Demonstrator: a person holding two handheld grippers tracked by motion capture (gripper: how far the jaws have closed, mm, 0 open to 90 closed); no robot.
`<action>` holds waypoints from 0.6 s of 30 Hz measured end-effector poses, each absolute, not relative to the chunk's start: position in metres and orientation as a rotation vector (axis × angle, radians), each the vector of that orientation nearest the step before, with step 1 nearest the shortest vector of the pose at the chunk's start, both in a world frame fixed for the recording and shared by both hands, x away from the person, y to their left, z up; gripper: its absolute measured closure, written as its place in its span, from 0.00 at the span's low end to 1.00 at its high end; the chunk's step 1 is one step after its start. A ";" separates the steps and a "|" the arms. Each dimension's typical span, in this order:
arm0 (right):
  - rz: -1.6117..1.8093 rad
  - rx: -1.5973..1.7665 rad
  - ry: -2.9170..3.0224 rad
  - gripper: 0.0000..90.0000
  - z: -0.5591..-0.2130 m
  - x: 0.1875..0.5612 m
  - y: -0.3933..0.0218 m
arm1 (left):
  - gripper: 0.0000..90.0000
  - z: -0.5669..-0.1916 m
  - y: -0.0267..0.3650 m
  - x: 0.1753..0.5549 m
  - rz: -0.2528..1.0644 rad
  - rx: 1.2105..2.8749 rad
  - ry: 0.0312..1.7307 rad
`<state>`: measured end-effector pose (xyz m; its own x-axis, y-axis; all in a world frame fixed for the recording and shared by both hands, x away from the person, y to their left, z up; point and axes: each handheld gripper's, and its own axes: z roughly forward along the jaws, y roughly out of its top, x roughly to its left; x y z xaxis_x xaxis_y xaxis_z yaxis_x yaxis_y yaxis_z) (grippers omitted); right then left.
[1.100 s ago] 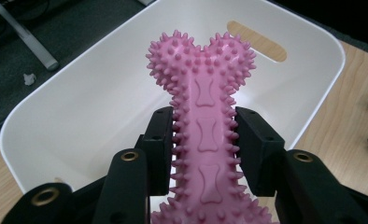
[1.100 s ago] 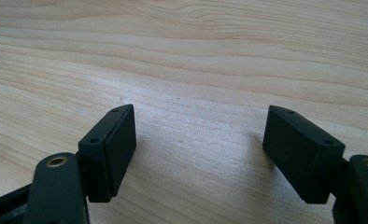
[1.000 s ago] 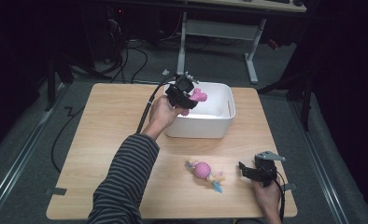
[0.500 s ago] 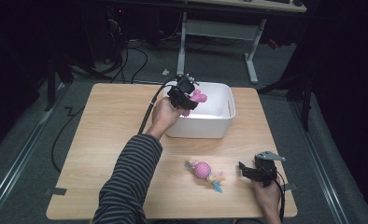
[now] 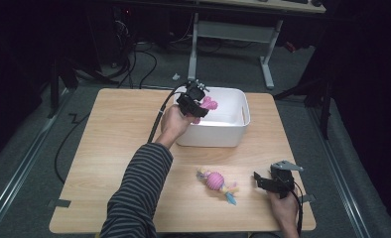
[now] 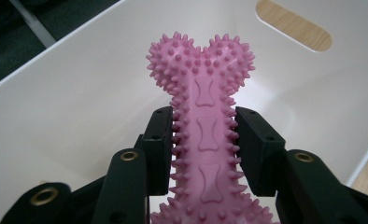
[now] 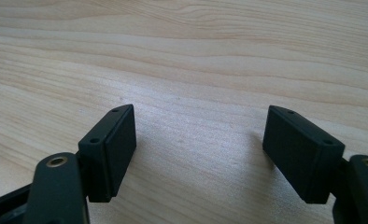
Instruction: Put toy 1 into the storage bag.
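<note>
A pink spiky rubber bone (image 6: 205,121) is clamped by its shaft between the jaws of my left gripper (image 6: 204,140). In the high view that left gripper (image 5: 196,103) holds the bone (image 5: 208,105) over the left end of the white bin (image 5: 233,130). The bin's inner wall (image 6: 79,107) lies behind the bone. Near the table's front right, my right gripper (image 5: 264,181) rests low with its jaws wide apart; between its fingertips (image 7: 198,151) there is bare wood. A pink ball toy with coloured tails (image 5: 216,182) lies on the table to the left of the right gripper.
The wooden table (image 5: 119,148) has open surface left of the bin. The bin has a handle slot (image 6: 294,31) in its far wall. Cables (image 5: 64,148) trail off the left edge onto the dark floor, where desk legs (image 5: 268,64) stand behind.
The left gripper with the bone has shifted slightly over the bin's left end. The right gripper has stayed in place.
</note>
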<state>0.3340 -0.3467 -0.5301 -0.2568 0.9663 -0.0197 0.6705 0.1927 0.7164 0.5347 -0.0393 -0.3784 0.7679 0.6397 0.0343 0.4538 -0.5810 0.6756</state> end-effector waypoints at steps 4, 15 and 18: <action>0.827 1.525 2.001 0.29 -0.530 0.334 -0.347 | 0.65 -0.384 -0.039 0.536 0.351 2.301 0.819; 0.827 1.525 2.001 0.29 -0.530 0.334 -0.347 | 0.65 -0.388 -0.040 0.537 0.343 2.338 0.821; 0.827 1.525 2.001 0.29 -0.530 0.334 -0.347 | 0.65 -0.389 -0.040 0.537 0.344 2.337 0.828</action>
